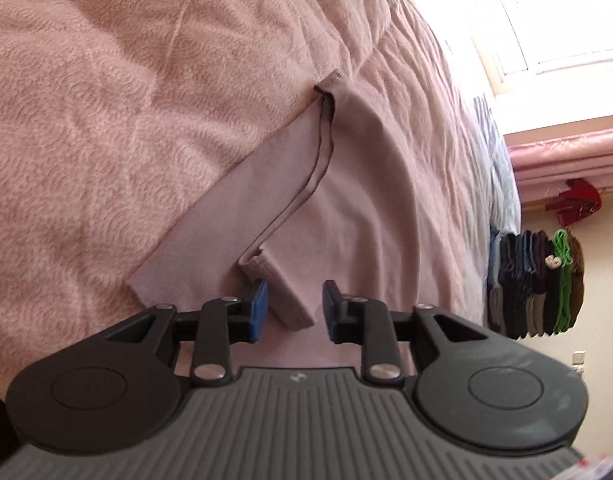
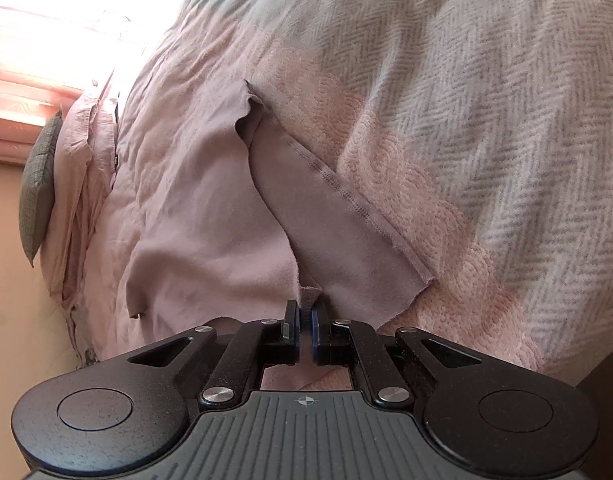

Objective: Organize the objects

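A mauve T-shirt (image 1: 366,208) lies on a pink bedspread (image 1: 106,120), partly folded, with a sleeve (image 1: 242,208) turned over. My left gripper (image 1: 294,308) is open, its blue pads either side of a folded hem strip (image 1: 284,292) of the shirt. In the right wrist view the same shirt (image 2: 210,208) lies on the bed. My right gripper (image 2: 305,322) is shut on a pinch of the shirt's edge (image 2: 309,294), with a flap (image 2: 346,240) falling to the right.
A stack of folded dark and green clothes (image 1: 538,284) stands at the bed's far end. A grey herringbone blanket (image 2: 486,100) covers the right of the bed. A grey cushion (image 2: 38,184) and pink pillows (image 2: 82,152) lie at the left. Bright windows are behind.
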`<state>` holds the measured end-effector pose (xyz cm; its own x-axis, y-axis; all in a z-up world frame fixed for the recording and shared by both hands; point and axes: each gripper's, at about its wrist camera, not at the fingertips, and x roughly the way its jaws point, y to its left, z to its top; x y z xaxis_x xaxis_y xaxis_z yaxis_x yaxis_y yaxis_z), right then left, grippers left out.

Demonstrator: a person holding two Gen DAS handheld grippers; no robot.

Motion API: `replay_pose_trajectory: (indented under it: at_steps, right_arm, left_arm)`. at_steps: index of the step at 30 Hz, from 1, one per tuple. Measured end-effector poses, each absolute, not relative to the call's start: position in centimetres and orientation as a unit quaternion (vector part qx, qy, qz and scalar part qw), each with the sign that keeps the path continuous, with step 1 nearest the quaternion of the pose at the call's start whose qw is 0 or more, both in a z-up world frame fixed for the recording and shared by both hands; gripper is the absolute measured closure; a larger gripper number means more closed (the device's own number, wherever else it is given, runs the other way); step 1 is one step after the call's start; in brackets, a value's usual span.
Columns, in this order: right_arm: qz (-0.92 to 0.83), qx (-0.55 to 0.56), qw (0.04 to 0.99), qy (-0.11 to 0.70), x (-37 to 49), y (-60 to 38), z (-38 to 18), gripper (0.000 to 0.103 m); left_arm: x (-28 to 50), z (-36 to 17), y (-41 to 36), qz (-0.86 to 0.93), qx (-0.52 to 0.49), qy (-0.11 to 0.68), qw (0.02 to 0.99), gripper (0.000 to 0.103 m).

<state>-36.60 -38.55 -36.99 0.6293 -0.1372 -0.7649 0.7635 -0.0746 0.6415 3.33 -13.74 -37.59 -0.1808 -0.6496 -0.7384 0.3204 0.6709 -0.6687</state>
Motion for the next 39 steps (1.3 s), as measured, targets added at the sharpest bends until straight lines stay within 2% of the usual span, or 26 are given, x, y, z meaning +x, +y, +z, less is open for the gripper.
replay_pose_trajectory:
  at_steps: [2,4,6,7,15,25,28,31,33,34,35,39]
  right_arm:
    - [-0.356,0.64,0.633,0.249,-36.5,-38.6,-37.1,0.103]
    - [-0.355,0.64,0.634,0.25,-36.5,-38.7,-37.3,0.103]
    - [-0.353,0.629,0.643,0.258,-36.4,-38.6,-37.0,0.103]
    - [-0.35,0.623,0.65,0.258,-36.5,-38.5,-36.7,0.103]
    - [-0.333,0.638,0.654,0.233,-37.8,-37.7,-35.2,0.103]
    - [-0.342,0.647,0.635,0.249,-38.0,-37.1,-36.2,0.103]
    - [-0.354,0.638,0.622,0.285,-37.1,-37.1,-37.1,0.103]
    - [-0.349,0.617,0.608,0.358,-35.7,-37.5,-37.7,0.102]
    - [-0.351,0.588,0.616,0.388,-35.1,-38.0,-36.4,0.095]
    - [-0.359,0.561,0.625,0.407,-34.7,-38.2,-35.4,0.091]
    - [-0.369,0.528,0.639,0.42,-34.4,-38.4,-34.3,0.09]
    - [-0.383,0.416,0.713,0.415,-32.5,-39.9,-30.5,0.09]
  left_arm:
    - [3.2,-37.6,-14.2,-0.384,-0.109,0.664,0.632,0.07]
    - [3.1,-38.1,-14.6,-0.375,-0.097,0.669,0.634,0.074]
    - [3.1,-38.5,-14.7,-0.371,-0.09,0.671,0.635,0.096]
    - [3.0,-38.4,-14.7,-0.372,-0.083,0.671,0.636,0.101]
    - [2.2,-34.8,-12.3,-0.412,-0.067,0.624,0.66,0.101]
    - [0.2,-37.0,-11.2,-0.393,-0.024,0.638,0.662,0.101]
    - [0.4,-37.2,-11.3,-0.394,-0.004,0.635,0.665,0.101]
    - [0.3,-37.1,-12.2,-0.399,0.032,0.635,0.661,0.097]
    - [0.4,-36.4,-12.4,-0.409,0.054,0.641,0.648,0.094]
    - [0.5,-36.0,-12.4,-0.415,0.071,0.642,0.641,0.089]
    - [0.7,-35.4,-12.2,-0.422,0.093,0.638,0.638,0.088]
    - [2.6,-32.3,-11.8,-0.442,0.143,0.598,0.653,0.088]
